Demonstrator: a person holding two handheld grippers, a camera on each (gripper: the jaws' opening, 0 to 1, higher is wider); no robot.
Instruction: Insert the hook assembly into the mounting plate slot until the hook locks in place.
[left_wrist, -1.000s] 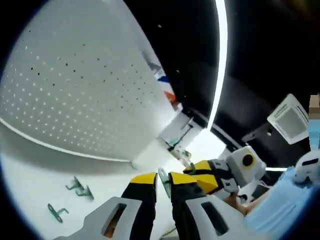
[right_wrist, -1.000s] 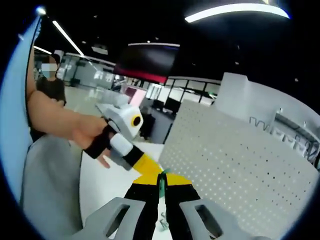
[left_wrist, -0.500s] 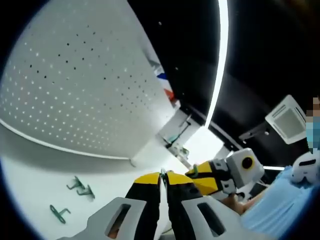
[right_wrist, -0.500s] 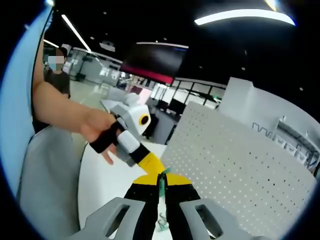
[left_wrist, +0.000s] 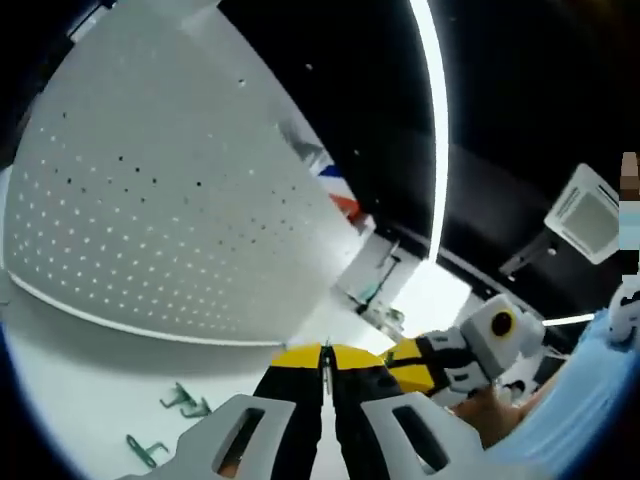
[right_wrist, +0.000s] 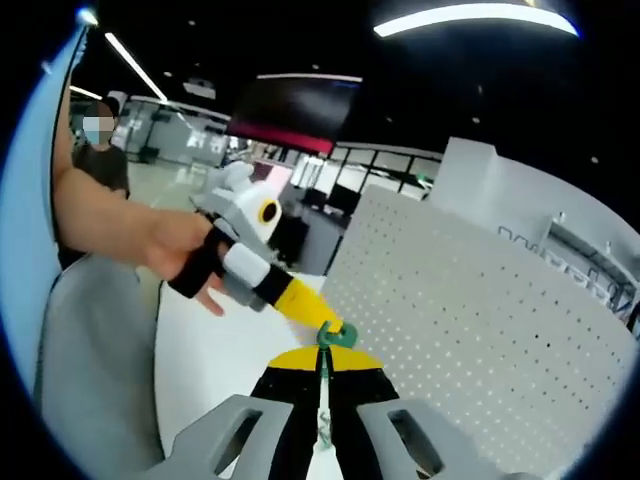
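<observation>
In the right gripper view, the right gripper (right_wrist: 322, 362) is reaching forward with its jaws pressed nearly together, pinching a green hook (right_wrist: 331, 338) whose looped end is poking out past the yellow jaw tips. The hook's long axis is running along the jaws, pointing toward the white perforated mounting plate (right_wrist: 480, 320), which is standing just beyond and to the right of it. The left gripper (right_wrist: 300, 305) is coming in from the left, held by a person's hand (right_wrist: 185, 250) with the forearm stretched across, its yellow tips meeting the hook from the upper left.

In the left gripper view, the left gripper (left_wrist: 326, 355) is angling up with its jaws drawn close together around a thin sliver between the tips; whether that sliver is the hook cannot be told. The mounting plate (left_wrist: 170, 220) is rising to the upper left of it. The right gripper (left_wrist: 415, 355) is sitting just to the right, its tips beside the left one's. Spare green hooks (left_wrist: 185, 402) are lying on the white table (left_wrist: 70, 380) below the plate.
</observation>
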